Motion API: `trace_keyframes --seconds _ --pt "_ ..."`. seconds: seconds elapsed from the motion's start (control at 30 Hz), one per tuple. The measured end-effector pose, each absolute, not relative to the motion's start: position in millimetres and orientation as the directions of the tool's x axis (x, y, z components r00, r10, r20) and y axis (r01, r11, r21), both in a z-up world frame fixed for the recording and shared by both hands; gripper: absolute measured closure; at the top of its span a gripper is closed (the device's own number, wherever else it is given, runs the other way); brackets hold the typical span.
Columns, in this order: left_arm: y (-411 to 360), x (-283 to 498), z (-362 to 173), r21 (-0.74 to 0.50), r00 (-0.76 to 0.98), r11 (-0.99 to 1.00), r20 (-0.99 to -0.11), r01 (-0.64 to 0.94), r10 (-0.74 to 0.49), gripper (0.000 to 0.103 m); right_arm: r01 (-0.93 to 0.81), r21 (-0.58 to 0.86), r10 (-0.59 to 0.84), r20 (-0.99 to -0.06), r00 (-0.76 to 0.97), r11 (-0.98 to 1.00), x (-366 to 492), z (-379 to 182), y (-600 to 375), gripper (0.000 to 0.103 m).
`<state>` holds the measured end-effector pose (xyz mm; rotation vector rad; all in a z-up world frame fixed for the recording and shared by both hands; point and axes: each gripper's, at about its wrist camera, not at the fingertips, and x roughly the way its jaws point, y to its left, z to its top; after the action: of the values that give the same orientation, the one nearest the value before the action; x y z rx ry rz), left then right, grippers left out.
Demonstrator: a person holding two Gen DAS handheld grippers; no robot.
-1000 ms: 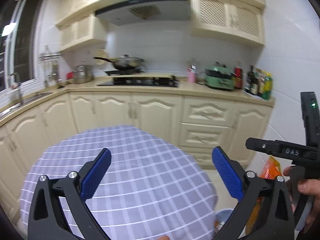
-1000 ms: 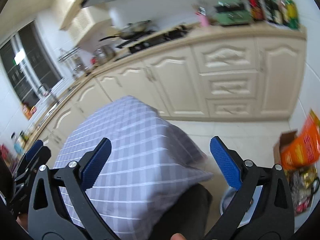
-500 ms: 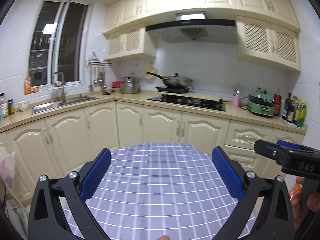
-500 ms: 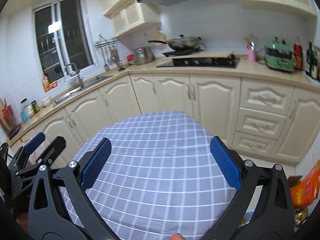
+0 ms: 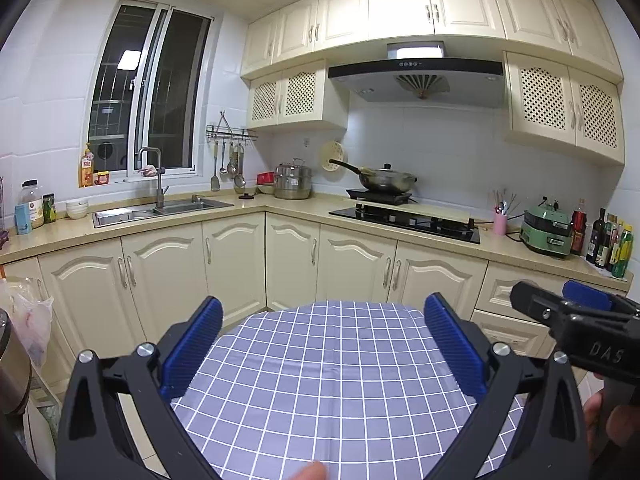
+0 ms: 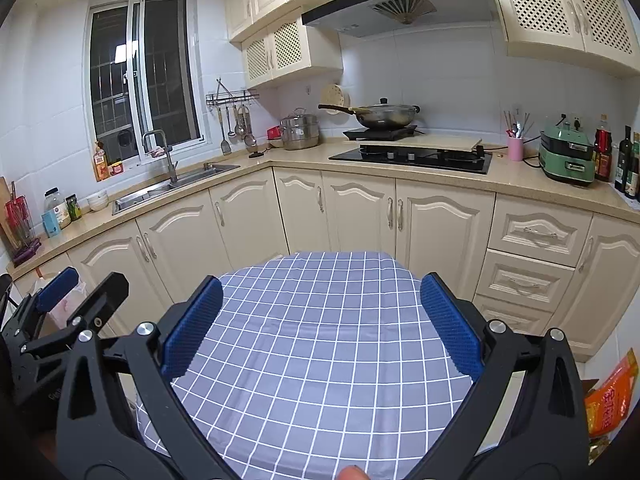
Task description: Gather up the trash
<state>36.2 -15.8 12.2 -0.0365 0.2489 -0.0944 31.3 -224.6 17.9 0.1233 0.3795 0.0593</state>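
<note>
Left tool: the left tool (image 5: pixel 323 344) was held level above the near part of the tabletop, its blue pads spread wide apart with nothing between them.
Right tool: the right tool (image 6: pixel 320 320) sat just to the right of the left one, also gaping wide and empty, pointed the same way.
Trash: no trash lay on the cloth ahead of either tool. An orange snack bag (image 6: pixel 610 396) showed low and to the right of the right tool, beside the tabletop and below its level; it seemed the likeliest thing to collect. A pale plastic bag (image 5: pixel 30 320) hung to the left of the left tool.
Step in hand: probably searching for what to pick up, with no grasp begun.
Doing it well: likely best to turn the right tool down and rightward toward the orange bag, keep it wide open, and close on a loose fold rather than the bag's full width, since thin crinkly film may slip.
Risk: the tabletop edge could block the reach.
Surface: a tabletop (image 5: pixel 340 380) under a blue-grey cloth with white grid lines, directly beneath and ahead of both tools.
Room: a cream L-shaped kitchen beyond the tools; sink (image 5: pixel 160 210) ahead left under a dark window, black hob (image 5: pixel 404 218) with a lidded wok (image 5: pixel 386 178) ahead, green cooker (image 5: pixel 546 232) and bottles ahead right.
</note>
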Motion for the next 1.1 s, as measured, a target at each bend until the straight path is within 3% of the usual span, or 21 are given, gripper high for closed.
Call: trace_keyframes --seconds 0.63,1.1 --pt "14.1 34.7 24.1 -0.088 0.962 0.995 -0.262 0.052 -0.074 0.004 -0.057 0.113 0.093 -0.344 0.934 0.992 34.8 24.6 -205.2 0.006" --pt "20.6 31.0 27.5 -0.059 0.973 0.998 -0.225 0.028 -0.041 0.004 -0.069 0.112 0.105 -0.348 0.932 0.991 41.6 23.8 -199.9 0.006"
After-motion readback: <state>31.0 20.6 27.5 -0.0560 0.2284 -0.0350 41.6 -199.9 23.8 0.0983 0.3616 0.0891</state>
